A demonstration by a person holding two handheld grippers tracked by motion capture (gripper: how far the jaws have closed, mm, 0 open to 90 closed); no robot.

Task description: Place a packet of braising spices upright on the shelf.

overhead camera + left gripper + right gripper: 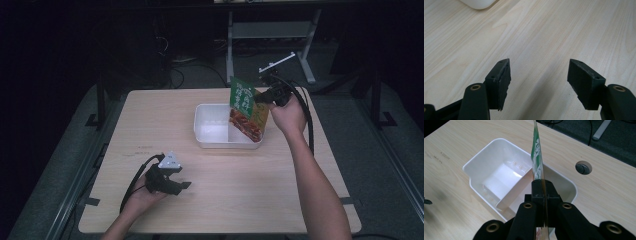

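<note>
A flat snack packet (246, 107), green at the top and red below, hangs upright over the right part of a white bin (201, 125). My right gripper (260, 97) is shut on the packet's upper edge. In the right gripper view the packet (537, 155) stands edge-on between the pressed jaws of that gripper (543, 183). Beneath it lies the bin (481, 152), split by a divider (514, 190). My left gripper (186, 185) rests low at the table's front left. It is open (539, 61), with only bare wood between its pads.
The wooden table (250, 190) spreads wide around the bin. A round capped cable hole (583, 167) sits to the right of the bin. Behind the table stands a metal frame (270, 30) on a dark floor with cables.
</note>
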